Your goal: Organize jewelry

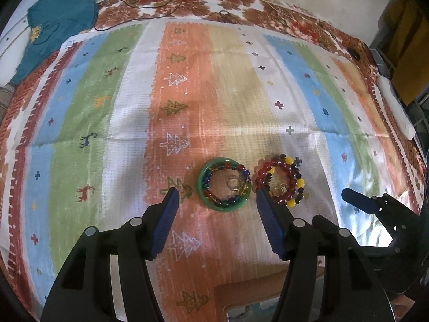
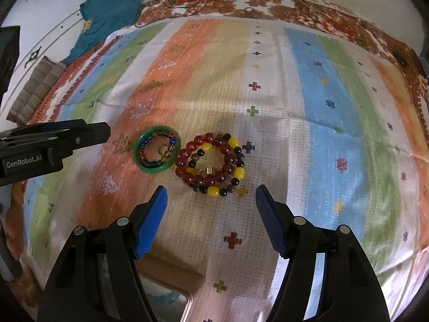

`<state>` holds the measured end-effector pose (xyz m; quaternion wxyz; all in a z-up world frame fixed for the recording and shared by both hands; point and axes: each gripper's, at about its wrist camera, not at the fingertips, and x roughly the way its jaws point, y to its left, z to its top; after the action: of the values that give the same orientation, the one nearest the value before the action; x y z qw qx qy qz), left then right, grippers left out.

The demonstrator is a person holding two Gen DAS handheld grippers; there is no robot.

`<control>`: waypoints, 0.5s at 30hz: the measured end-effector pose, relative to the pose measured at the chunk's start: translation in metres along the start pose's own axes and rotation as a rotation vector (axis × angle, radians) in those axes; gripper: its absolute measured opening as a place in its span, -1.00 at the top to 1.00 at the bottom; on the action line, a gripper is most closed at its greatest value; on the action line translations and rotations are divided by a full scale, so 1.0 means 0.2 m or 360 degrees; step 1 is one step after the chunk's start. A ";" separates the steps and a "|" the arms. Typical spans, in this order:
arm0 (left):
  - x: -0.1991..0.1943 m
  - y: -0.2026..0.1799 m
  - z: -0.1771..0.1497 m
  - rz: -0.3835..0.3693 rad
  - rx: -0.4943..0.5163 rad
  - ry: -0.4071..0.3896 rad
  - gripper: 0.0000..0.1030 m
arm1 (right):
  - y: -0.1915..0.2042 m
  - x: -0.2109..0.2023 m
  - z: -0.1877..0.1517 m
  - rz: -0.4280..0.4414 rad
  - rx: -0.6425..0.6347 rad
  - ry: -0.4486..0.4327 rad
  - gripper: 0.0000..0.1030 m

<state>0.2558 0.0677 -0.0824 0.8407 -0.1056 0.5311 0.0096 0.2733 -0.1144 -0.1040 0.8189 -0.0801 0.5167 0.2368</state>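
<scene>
the jewelry lies in two small groups on a striped cloth (image 2: 308,86) that covers a bed-like surface. the green bangle (image 1: 224,184) lies flat and serves as a ring-shaped border: a multicolour bead bracelet (image 1: 228,185) is nested inside it, and a small clear ring (image 1: 232,183) seems to sit in the middle. just beside it, almost touching, the red bead bracelets (image 2: 209,158) are stacked with a yellow and dark bead bracelet (image 2: 228,182), and a small gold piece (image 2: 207,171) rests in their centre. this nesting looks deliberate, so small pieces do not scatter.

the left tool (image 1: 215,198) hovers low in front of the bangle, released, with nothing between its blue pads. the right tool (image 2: 211,197) is also released and empty, and faces the red stack. in the judgement of the writer, each tool is placed to frame its own group. a pinkish case (image 2: 171,276) with teal content shows at the near edge, perhaps the storage place.
</scene>
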 end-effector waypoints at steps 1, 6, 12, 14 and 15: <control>0.01 0.00 0.00 -0.0002 0.0003 0.0003 -0.19 | 0.01 0.01 0.00 0.0005 -0.0012 0.0009 -0.32; 0.07 0.00 0.03 -0.0005 0.0004 0.0038 -0.20 | 0.06 0.07 0.00 0.0006 -0.0089 0.0036 -0.32; 0.15 0.01 0.07 0.0009 0.0013 0.0072 -0.20 | 0.08 0.11 0.02 0.0012 -0.0119 0.0051 -0.33; 0.16 0.02 0.08 -0.0001 0.0004 0.0080 -0.20 | 0.08 0.13 0.03 0.0016 -0.0132 0.0054 -0.32; 0.17 0.02 0.08 -0.0015 -0.0003 0.0085 -0.20 | 0.08 0.14 0.03 0.0018 -0.0138 0.0057 -0.33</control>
<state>0.2854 0.0709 -0.1069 0.8260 -0.1090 0.5529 0.0033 0.2807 -0.0895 -0.1252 0.8039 -0.1168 0.5210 0.2622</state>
